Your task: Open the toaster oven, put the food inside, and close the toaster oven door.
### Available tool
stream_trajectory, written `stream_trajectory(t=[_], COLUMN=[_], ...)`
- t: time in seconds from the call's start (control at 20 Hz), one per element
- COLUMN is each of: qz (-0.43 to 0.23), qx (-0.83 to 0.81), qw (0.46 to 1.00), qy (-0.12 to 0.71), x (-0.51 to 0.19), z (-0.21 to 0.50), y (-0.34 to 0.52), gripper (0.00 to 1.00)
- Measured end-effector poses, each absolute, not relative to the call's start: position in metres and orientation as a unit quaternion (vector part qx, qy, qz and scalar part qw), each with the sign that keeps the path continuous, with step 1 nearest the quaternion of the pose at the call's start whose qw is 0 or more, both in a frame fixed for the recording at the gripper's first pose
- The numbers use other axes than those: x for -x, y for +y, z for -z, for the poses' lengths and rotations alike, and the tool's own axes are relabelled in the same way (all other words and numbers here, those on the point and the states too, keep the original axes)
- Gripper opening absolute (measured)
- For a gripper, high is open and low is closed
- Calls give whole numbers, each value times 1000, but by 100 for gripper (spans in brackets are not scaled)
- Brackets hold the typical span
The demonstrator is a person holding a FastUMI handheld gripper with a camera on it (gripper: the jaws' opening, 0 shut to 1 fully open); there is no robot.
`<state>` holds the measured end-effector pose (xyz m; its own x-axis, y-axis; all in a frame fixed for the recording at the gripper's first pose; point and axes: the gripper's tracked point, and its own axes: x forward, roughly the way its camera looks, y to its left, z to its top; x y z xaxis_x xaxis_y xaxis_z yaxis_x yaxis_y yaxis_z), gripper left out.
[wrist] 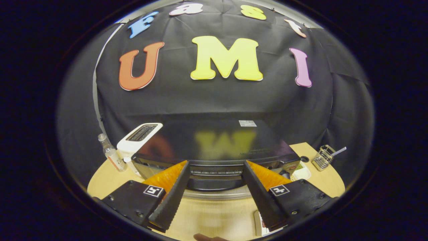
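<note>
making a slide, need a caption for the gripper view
Open gripper faces the toaster oven on the table, white toaster beside the oven.

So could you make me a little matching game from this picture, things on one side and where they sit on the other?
Things:
1. toaster oven
2. white toaster
3. wire basket
4. clear bottle

Places:
A. at the table's far right, past the oven
B. just ahead of the open gripper, spanning its fingers
C. leftmost, beside the white toaster
D. against the oven's left rear corner

Pairs: 1-B, 2-D, 3-A, 4-C
</note>
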<state>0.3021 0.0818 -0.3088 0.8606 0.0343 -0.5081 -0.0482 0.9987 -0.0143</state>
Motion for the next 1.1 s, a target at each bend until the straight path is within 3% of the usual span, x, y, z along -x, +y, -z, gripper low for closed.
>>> stream_trajectory(t=[0.9,1.1], qz=[-24,-26], qx=[52,56], qw=[966,955], qy=[251,290], x=[-170,-144], z=[381,422], y=[71,69], gripper=[100,100])
